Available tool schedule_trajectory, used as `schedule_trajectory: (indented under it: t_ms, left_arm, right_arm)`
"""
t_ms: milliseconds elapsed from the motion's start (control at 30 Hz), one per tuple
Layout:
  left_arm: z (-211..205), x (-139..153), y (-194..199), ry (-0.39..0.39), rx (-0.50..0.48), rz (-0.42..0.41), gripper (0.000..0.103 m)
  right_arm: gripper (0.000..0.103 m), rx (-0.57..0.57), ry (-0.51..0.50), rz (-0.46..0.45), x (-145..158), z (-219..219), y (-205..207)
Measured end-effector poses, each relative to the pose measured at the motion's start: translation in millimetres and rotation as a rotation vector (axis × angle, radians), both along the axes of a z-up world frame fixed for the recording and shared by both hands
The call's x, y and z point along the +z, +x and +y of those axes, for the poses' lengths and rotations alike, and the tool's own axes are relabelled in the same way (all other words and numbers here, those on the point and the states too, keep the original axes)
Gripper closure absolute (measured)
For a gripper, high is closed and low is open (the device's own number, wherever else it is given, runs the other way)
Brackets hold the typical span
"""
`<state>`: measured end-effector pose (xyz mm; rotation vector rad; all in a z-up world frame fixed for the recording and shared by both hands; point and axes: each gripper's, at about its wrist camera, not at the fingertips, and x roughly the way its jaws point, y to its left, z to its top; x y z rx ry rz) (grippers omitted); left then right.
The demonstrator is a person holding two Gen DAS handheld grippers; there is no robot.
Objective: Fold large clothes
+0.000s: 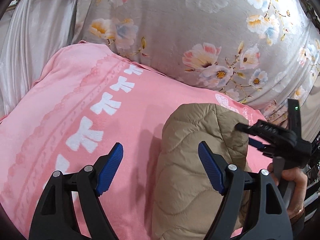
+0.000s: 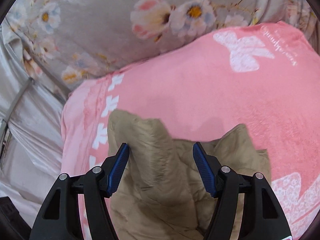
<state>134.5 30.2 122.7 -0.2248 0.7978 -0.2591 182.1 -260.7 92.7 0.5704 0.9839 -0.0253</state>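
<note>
A tan quilted jacket (image 1: 186, 170) lies bundled on a pink blanket (image 1: 80, 100) with white bows. My left gripper (image 1: 160, 146) hovers open just above the jacket's left edge, with nothing between its blue pads. In the left wrist view my right gripper (image 1: 246, 135) reaches in from the right onto the jacket's upper right side, carried by a hand (image 1: 294, 182). In the right wrist view the right gripper (image 2: 161, 147) stands open over the jacket (image 2: 160, 180). A raised, blurred fold of tan cloth sits between its fingers, and the pads do not clamp it.
Grey bedding with a flower print (image 1: 180, 30) lies beyond the pink blanket (image 2: 200, 100) and shows as floral bedding (image 2: 100, 20) in the right wrist view too. Pale satin cloth (image 1: 30, 40) hangs along the left side, seen as satin cloth (image 2: 30, 120) beside the blanket's edge.
</note>
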Motion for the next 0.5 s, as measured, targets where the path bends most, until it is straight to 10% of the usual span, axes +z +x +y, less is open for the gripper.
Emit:
schedule_trajectory:
  t_ms: [100, 300, 500]
  left_arm:
    - [-8.4, 1.1, 13.2, 0.000, -0.008, 0.010, 0.028]
    - [-35.7, 4.9, 24.1, 0.027, -0.053, 0.000, 0.028]
    - [-86.6, -7.1, 32.8, 0.048, -0.136, 0.037, 0.028]
  right_arm:
    - [0.086, 0.034, 0.019, 0.000, 1.2, 0.6, -2.9]
    - [0.088, 0.001, -0.119, -0.114, 26.6, -16.9, -60.1]
    - [0.088, -0.096, -0.227, -0.063, -14.9, -47.0, -93.9]
